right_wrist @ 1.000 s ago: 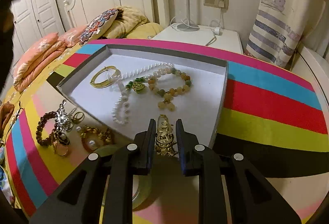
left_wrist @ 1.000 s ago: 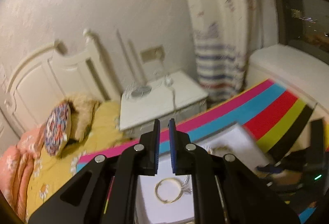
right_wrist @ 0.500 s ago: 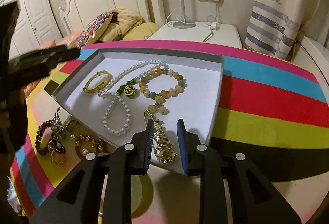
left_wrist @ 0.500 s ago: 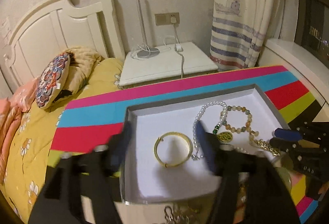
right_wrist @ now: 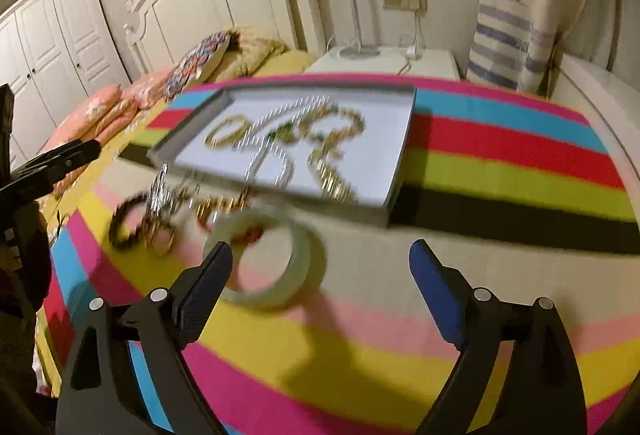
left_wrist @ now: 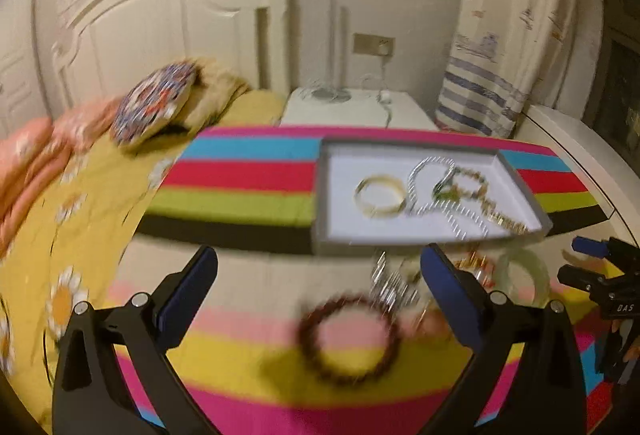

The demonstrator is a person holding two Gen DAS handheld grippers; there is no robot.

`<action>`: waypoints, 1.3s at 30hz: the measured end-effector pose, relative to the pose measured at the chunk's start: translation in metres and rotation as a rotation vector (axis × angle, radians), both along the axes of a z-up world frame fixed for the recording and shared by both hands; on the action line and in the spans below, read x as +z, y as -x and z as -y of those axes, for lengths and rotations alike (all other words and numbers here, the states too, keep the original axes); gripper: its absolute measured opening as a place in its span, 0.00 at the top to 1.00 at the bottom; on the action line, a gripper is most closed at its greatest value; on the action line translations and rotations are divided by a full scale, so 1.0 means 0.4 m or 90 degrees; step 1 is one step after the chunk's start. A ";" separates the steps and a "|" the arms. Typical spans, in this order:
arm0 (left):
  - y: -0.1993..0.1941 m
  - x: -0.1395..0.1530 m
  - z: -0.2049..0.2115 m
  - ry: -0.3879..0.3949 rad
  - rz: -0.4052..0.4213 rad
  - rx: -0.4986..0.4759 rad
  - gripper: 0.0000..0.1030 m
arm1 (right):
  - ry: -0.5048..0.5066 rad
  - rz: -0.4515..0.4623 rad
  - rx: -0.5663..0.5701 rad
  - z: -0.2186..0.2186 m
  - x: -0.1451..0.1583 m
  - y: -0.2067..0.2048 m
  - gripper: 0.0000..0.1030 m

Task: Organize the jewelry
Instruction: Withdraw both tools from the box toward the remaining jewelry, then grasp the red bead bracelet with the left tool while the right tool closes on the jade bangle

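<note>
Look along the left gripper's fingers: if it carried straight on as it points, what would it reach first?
Probably the dark beaded bracelet on the striped cloth, which lies between the opening jaws of the left gripper. Blur makes depth uncertain; the grey tray lies farther on.

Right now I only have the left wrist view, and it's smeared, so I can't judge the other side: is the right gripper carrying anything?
Observer: No. The right gripper has its jaws opening, and nothing is pressed between the pads.
Operator: Where's the pale green bangle relative to it?
Observer: The pale green bangle lies flat on the striped cloth, just ahead of the finger on the picture's left, which overlaps its near edge.
</note>
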State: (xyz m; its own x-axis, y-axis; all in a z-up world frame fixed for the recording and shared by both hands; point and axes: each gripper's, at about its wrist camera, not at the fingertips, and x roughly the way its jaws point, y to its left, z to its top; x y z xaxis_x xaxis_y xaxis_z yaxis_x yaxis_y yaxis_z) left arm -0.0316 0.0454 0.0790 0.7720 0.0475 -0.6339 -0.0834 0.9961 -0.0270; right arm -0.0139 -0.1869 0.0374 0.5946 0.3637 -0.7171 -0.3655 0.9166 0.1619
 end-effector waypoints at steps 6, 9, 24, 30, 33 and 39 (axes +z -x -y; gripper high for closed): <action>0.125 -0.075 -0.074 0.026 -0.044 0.035 0.02 | 0.054 -0.024 0.010 -0.050 -0.038 0.042 0.16; 0.171 -0.110 -0.087 0.023 -0.068 0.029 0.02 | 0.061 -0.044 0.015 -0.078 -0.047 0.042 0.16; 0.097 -0.161 -0.026 -0.028 -0.133 -0.042 0.02 | 0.139 -0.054 -0.002 -0.173 -0.075 -0.015 0.16; 0.037 -0.148 -0.037 0.018 -0.122 -0.023 0.02 | 0.137 -0.052 0.000 -0.184 -0.075 -0.033 0.16; 0.006 -0.147 -0.048 0.021 -0.119 -0.011 0.08 | 0.136 -0.050 0.002 -0.186 -0.076 -0.035 0.16; -0.036 -0.166 -0.027 -0.006 -0.148 -0.020 0.30 | 0.135 -0.049 0.004 -0.189 -0.075 -0.036 0.16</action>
State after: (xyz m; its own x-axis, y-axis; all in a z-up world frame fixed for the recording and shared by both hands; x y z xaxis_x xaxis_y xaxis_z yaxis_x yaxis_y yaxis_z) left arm -0.0172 0.0562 0.0128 0.6068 0.0315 -0.7943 -0.0546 0.9985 -0.0021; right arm 0.0003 -0.1114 0.0073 0.5330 0.2041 -0.8211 -0.3660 0.9306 -0.0063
